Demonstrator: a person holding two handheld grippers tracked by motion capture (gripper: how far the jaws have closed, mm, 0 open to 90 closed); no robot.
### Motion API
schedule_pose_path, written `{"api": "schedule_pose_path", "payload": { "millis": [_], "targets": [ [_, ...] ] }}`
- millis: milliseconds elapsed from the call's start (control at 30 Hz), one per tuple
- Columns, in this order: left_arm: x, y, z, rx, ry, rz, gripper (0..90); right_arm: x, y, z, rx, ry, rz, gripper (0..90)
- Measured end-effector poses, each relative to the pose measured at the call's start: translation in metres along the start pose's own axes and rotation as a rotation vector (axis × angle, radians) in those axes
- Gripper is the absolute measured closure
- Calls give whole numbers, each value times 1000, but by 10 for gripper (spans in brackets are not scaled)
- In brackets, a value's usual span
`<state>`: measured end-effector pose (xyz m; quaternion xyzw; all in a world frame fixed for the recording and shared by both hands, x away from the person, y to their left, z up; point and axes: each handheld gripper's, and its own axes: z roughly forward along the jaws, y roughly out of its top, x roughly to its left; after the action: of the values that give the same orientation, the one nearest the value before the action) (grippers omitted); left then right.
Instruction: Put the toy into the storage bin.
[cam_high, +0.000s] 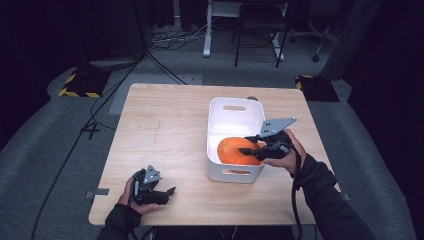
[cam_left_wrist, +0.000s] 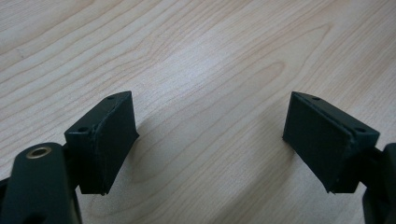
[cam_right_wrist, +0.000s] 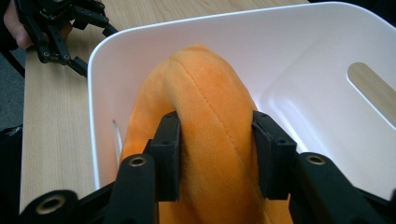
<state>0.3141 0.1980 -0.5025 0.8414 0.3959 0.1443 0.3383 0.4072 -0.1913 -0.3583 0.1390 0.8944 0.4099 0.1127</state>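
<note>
The right gripper (cam_right_wrist: 215, 154) has an orange plush toy (cam_right_wrist: 205, 116) between its jaws, and both pads touch its sides. The toy sits inside the white bin (cam_high: 235, 112). The left gripper (cam_high: 159, 192), well apart from the bin, rests wide open and holds nothing.

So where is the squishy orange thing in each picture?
High view: the orange plush toy lies in the white bin, right of centre.
Right gripper view: low in the middle, between the right gripper jaws.
Left gripper view: bare wooden table.
Shared landmark: the table.
</note>
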Motion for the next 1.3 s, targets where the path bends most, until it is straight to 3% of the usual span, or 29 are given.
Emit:
{"api": "schedule_pose_path", "payload": {
  "millis": [233,500,733,1300],
  "targets": [
    [0,0,0,0,0,0,174,-1,-1,5,31,6,-6,556],
    [0,0,0,0,0,0,174,3,-1,14,113,3,-36,539],
    [0,0,0,0,0,0,174,4,-3,18,138,5,-41,523],
    [0,0,0,0,0,0,174,3,-4,18,129,12,-28,502]
  ]
}}
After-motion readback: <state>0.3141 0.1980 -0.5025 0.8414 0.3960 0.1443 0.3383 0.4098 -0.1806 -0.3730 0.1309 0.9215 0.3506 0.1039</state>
